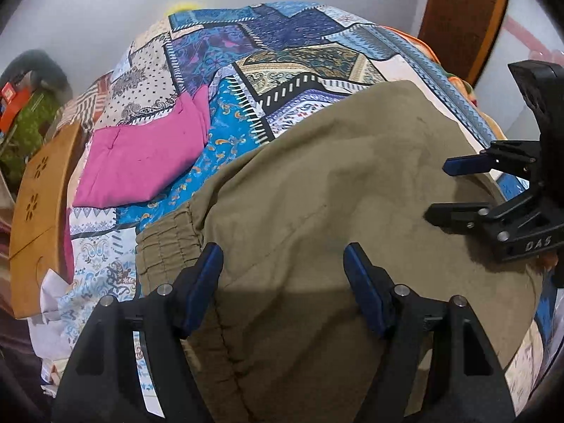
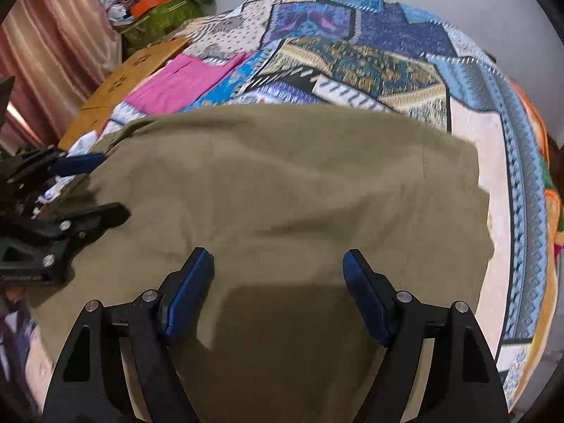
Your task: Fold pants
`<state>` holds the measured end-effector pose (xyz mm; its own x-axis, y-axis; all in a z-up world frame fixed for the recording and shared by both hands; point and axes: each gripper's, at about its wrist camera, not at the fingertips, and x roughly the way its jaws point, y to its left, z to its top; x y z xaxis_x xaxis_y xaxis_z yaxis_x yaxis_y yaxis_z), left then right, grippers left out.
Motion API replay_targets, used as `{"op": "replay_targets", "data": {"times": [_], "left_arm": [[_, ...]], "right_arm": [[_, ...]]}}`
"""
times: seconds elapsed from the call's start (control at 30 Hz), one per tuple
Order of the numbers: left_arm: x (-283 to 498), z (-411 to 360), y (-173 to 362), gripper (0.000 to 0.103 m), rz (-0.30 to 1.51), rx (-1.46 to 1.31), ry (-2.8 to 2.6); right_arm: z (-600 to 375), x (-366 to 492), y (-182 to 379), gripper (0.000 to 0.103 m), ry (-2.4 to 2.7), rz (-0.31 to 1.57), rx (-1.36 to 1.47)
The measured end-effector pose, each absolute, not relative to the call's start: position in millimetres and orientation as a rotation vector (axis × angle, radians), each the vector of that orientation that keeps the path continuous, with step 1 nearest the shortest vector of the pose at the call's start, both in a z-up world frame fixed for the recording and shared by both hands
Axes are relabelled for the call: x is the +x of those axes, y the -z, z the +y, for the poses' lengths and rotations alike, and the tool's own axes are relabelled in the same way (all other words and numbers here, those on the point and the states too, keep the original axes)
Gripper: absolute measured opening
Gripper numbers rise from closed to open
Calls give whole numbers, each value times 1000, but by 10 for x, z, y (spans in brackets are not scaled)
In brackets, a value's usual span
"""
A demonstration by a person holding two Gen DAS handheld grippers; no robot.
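Olive pants (image 1: 317, 183) lie flat beneath the left gripper (image 1: 283, 264) and right gripper (image 2: 278, 264), both spread apart.

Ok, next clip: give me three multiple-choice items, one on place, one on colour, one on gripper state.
1. Where does the pink garment lie?
A. on the quilt, apart from the pants
B. on top of the pants
C. on the floor

2. What colour are the pants?
A. navy
B. olive
C. white

3. How is the left hand-held gripper?
A. shut on the pants
B. open over the pants
C. out of view

Answers: 1 A, patterned quilt shows between them; 2 B, olive cloth in both views; 3 B, fingers spread, nothing between.
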<state>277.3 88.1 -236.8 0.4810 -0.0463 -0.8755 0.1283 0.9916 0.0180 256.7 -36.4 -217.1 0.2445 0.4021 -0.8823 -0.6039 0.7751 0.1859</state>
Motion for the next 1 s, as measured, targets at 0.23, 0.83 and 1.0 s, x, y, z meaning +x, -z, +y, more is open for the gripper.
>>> {"op": "replay_targets", "data": {"times": [0.23, 0.83, 1.0], "left_arm": [[2437, 796, 2307, 72, 1027, 119, 114], [1721, 1000, 2144, 79, 992, 55, -44], [1524, 1168, 2035, 79, 986, -18, -85]], "right_arm": [[-718, 2217, 2145, 75, -701, 1130, -186], [-1361, 1503, 2083, 75, -592, 1115, -81], [-1457, 1439, 2072, 75, -563, 1109, -48]]}}
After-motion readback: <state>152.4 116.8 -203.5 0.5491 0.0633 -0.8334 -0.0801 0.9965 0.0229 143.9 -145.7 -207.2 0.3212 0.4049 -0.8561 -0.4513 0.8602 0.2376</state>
